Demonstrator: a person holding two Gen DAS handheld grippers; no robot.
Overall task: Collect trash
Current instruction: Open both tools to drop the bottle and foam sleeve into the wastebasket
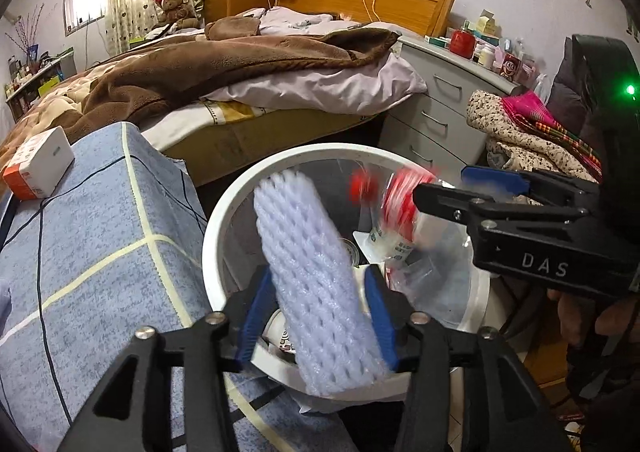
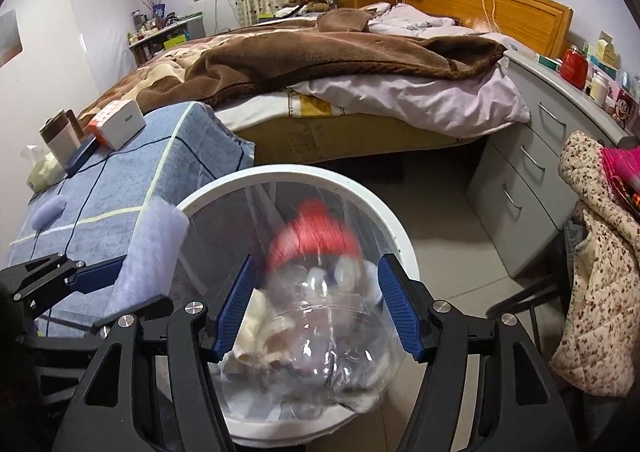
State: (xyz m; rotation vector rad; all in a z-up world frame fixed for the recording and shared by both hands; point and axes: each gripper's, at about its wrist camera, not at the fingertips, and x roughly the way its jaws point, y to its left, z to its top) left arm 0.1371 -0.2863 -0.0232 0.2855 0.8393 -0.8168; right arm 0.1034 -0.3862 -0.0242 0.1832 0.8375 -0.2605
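My left gripper [image 1: 316, 312] is shut on a white foam fruit net [image 1: 316, 284] and holds it over the white trash bin [image 1: 216, 220]. It also shows at the left of the right wrist view [image 2: 152, 252]. A clear plastic bottle with a red label [image 2: 316, 292] is blurred between the spread pads of my right gripper [image 2: 316, 308], above the bin [image 2: 400, 228]; the pads stand apart from it. In the left wrist view the bottle [image 1: 400, 204] is a blur by the right gripper's fingers [image 1: 480, 188]. The bin holds wrappers and plastic.
A table with a blue checked cloth [image 1: 92, 252] stands left of the bin, with an orange-white box [image 1: 38, 168] on it. The bed [image 1: 248, 64] lies behind. A grey drawer unit [image 1: 444, 100] and draped clothes [image 1: 528, 132] are at the right.
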